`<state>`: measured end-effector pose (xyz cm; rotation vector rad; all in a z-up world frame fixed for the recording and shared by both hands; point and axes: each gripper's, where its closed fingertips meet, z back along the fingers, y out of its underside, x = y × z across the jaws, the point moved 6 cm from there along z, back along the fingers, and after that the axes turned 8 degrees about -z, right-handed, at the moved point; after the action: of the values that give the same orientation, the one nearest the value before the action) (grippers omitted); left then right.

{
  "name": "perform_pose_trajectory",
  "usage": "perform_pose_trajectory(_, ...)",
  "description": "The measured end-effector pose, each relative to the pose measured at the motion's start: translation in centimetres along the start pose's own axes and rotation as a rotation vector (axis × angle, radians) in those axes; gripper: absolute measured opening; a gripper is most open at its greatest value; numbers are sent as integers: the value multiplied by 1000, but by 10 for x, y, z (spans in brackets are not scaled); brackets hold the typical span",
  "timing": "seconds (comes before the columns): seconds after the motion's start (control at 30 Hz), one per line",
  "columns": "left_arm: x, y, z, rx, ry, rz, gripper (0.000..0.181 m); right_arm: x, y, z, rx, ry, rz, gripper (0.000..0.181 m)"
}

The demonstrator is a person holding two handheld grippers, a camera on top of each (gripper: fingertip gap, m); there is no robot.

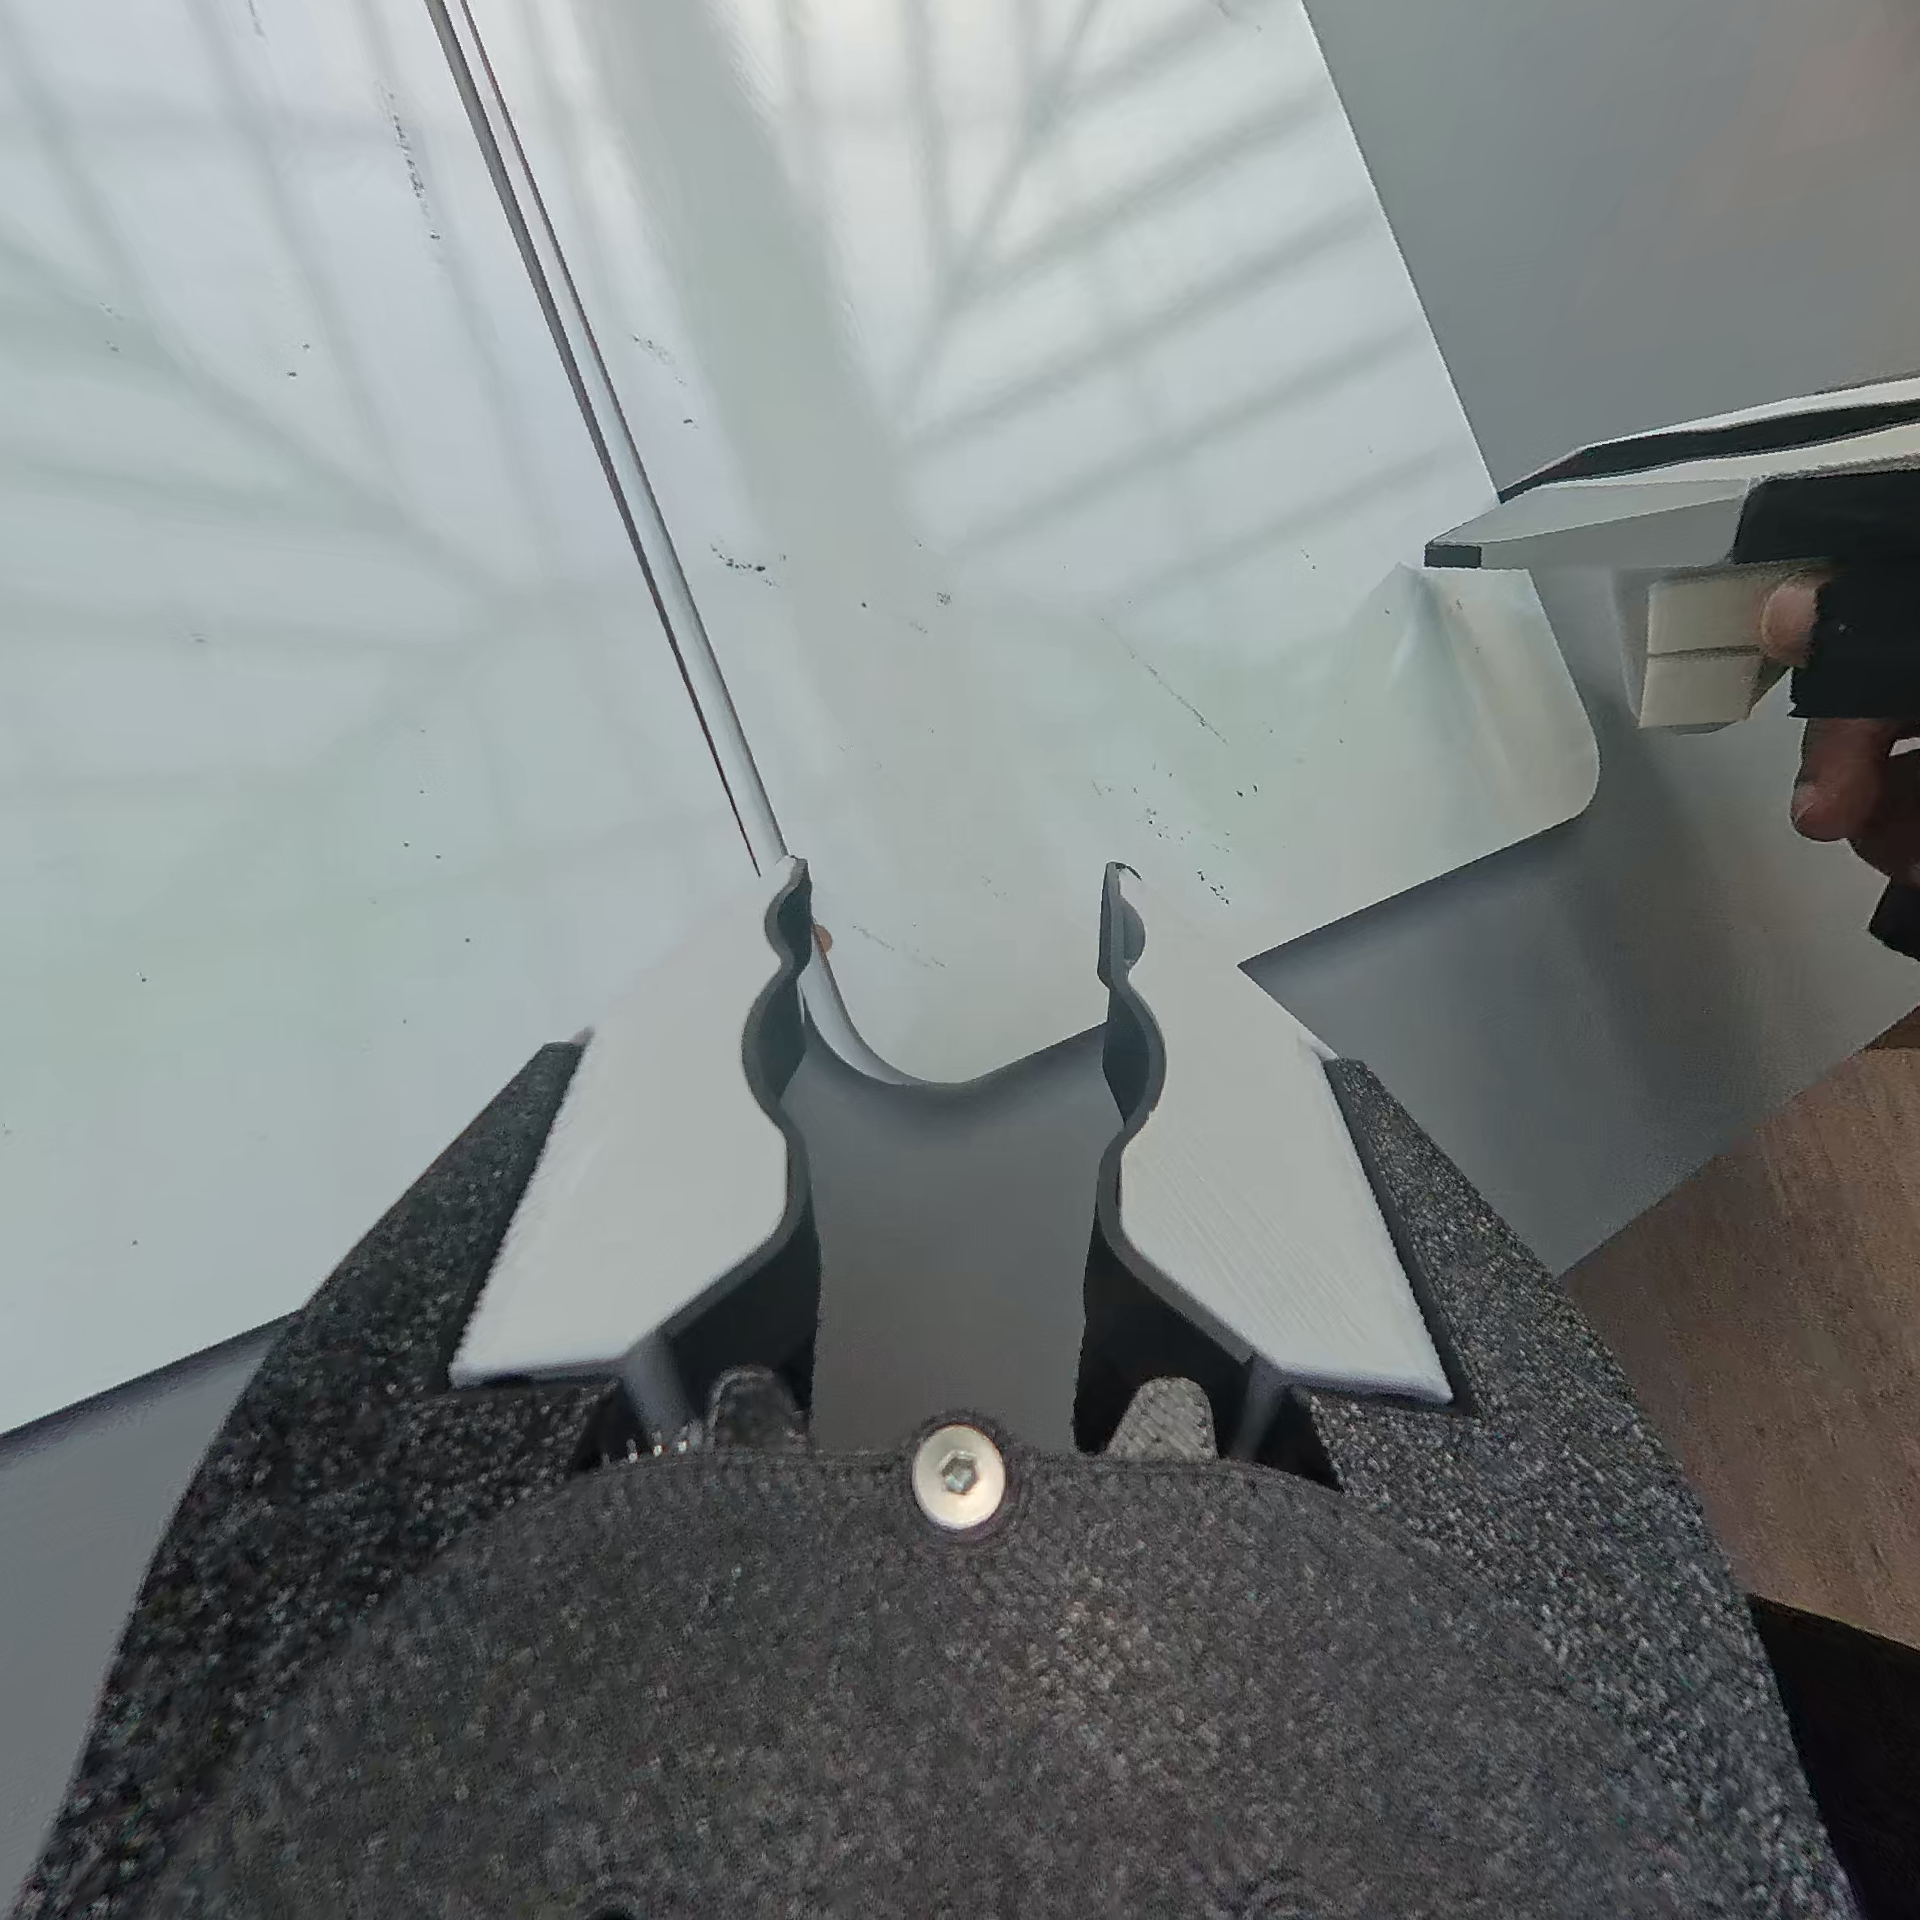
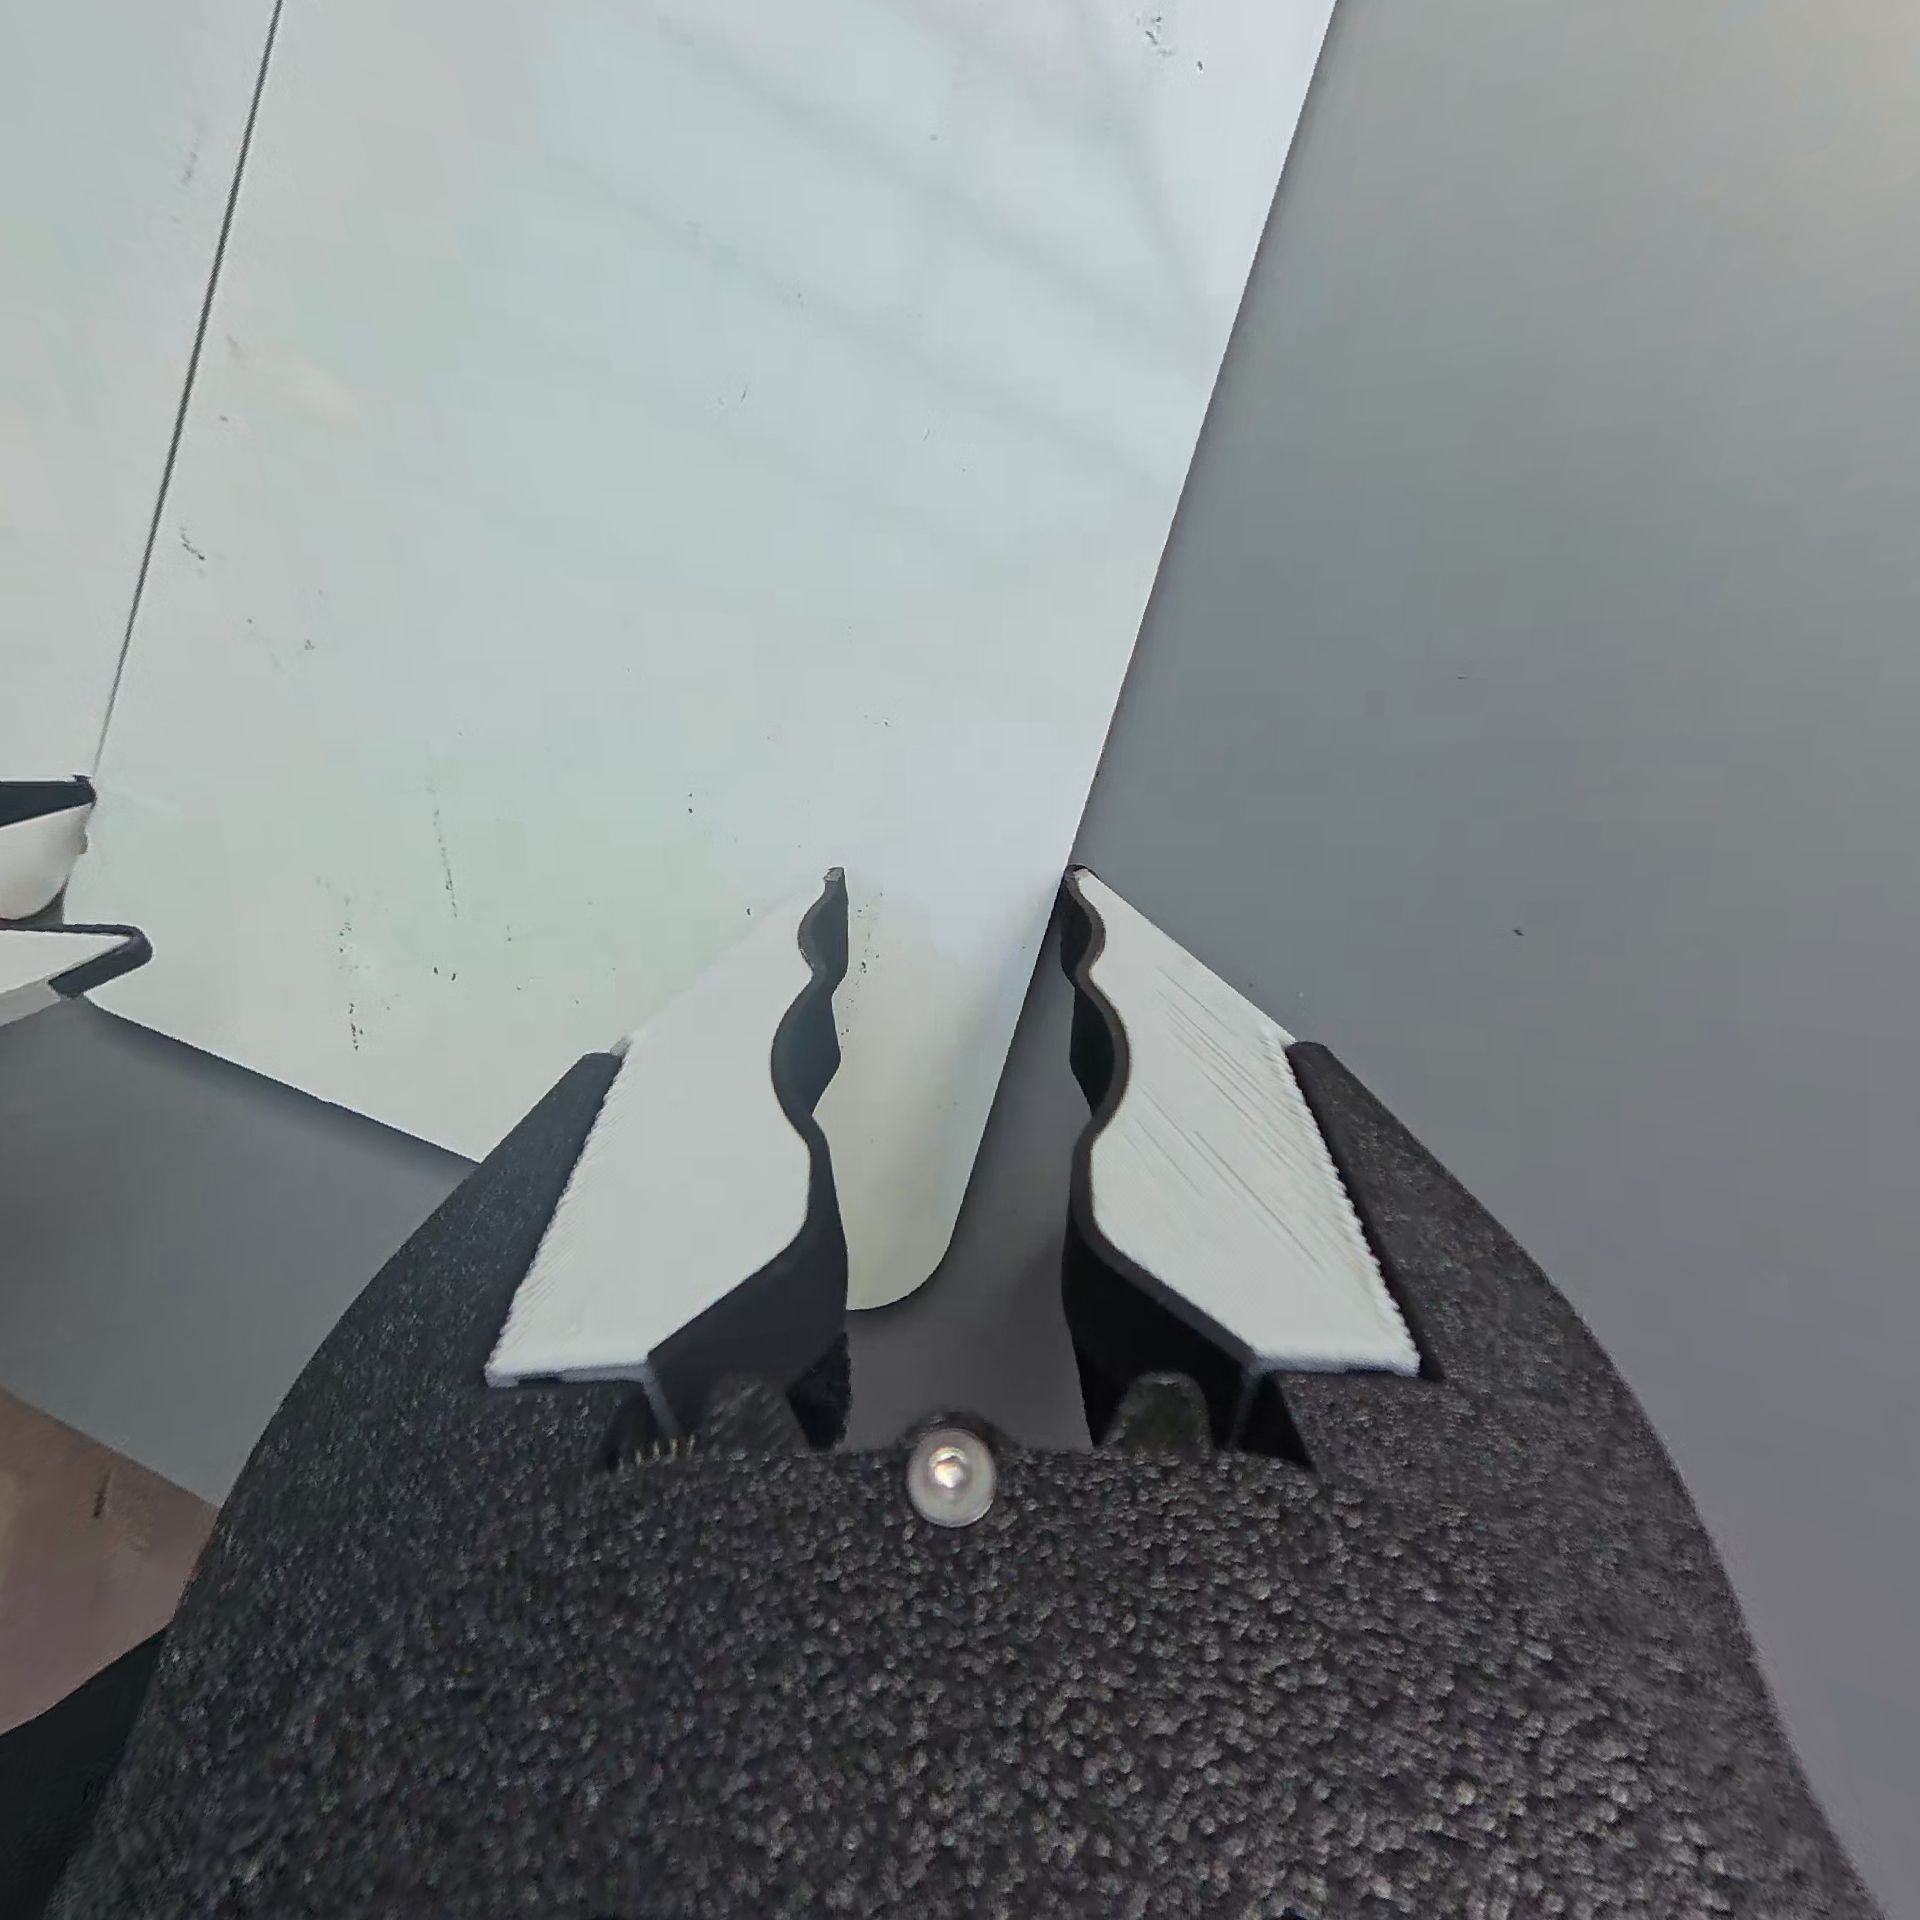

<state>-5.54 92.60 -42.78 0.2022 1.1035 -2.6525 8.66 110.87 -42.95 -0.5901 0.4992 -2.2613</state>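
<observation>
We see two white sheets lying flat, side by side, on the grey bench point(image 2: 1507, 623). The right white sheet point(image 2: 623, 468) is a long panel with rounded corners, its long axis running from about 6 o'clock up toward 12 o'clock in the right wrist view. A thin dark seam point(image 1: 613, 468) parts it from the left white sheet point(image 1: 260, 520).

The right hand-held gripper point(image 2: 956, 883) hovers at the near right corner of the right sheet. Its fingers are spread, nothing between them, and the rounded corner shows in the gap, with the sheet's right edge running up at 12 o'clock between the tips. We cannot tell whether the fingers touch the sheet.

The left hand-held gripper point(image 1: 956, 883) sits over the near end of the seam, fingers likewise spread and holding nothing. The near left rounded corner of the right sheet lies in its gap, and the seam leads off toward 11 o'clock from its left fingertip. The right sheet stretches away at 12 o'clock.

In the left wrist view the right hand-held gripper appears at 3 o'clock, a person's hand point(image 1: 1860, 769) on its grip. A brown wooden surface point(image 1: 1766, 1299) shows beyond the bench's edge at 4 o'clock.

No containers are in view.
</observation>
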Motion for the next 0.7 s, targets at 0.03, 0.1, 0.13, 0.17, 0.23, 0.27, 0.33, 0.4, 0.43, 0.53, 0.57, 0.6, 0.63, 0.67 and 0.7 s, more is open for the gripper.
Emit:
perform_pose_trajectory(0.03,1,-1,0,2,6,2,56,0,0,0,-3,1,-8,41)
perform_pose_trajectory(0.1,3,-3,-1,8,14,2,56,0,-2,-1,-8,-2,-21,40)
perform_pose_trajectory(0.13,4,-4,-1,12,17,2,56,0,-3,-2,-10,-5,-25,40)
perform_pose_trajectory(0.17,4,-4,-2,13,19,2,56,0,-4,-2,-9,-8,-26,40)
perform_pose_trajectory(0.23,5,-4,-2,14,20,-1,55,0,-4,-3,-6,-7,-17,40)
perform_pose_trajectory(0.27,6,-4,-2,13,20,-3,55,0,-4,-3,-4,-8,-15,41)
perform_pose_trajectory(0.33,6,-4,-1,11,17,-2,56,2,-3,-2,-1,-14,-17,43)
perform_pose_trajectory(0.4,5,-3,-1,9,17,3,56,2,-2,-2,-3,-14,-14,43)
perform_pose_trajectory(0.43,5,-3,-1,8,17,4,56,2,-2,-2,-5,-15,-13,43)
perform_pose_trajectory(0.53,5,-3,-1,10,18,8,56,2,-2,-2,-5,-20,-25,42)
perform_pose_trajectory(0.57,5,-2,0,10,19,10,56,2,-2,-2,-3,-23,-24,42)
perform_pose_trajectory(0.6,5,-2,0,9,19,10,56,1,-3,-2,0,-25,-21,42)
perform_pose_trajectory(0.63,5,-2,0,9,19,7,55,1,-3,-2,2,-26,-20,42)
perform_pose_trajectory(0.67,5,-2,0,9,18,5,55,1,-3,-2,5,-28,-21,42)
perform_pose_trajectory(0.7,6,-2,0,10,20,7,55,1,-3,-1,6,-29,-19,42)
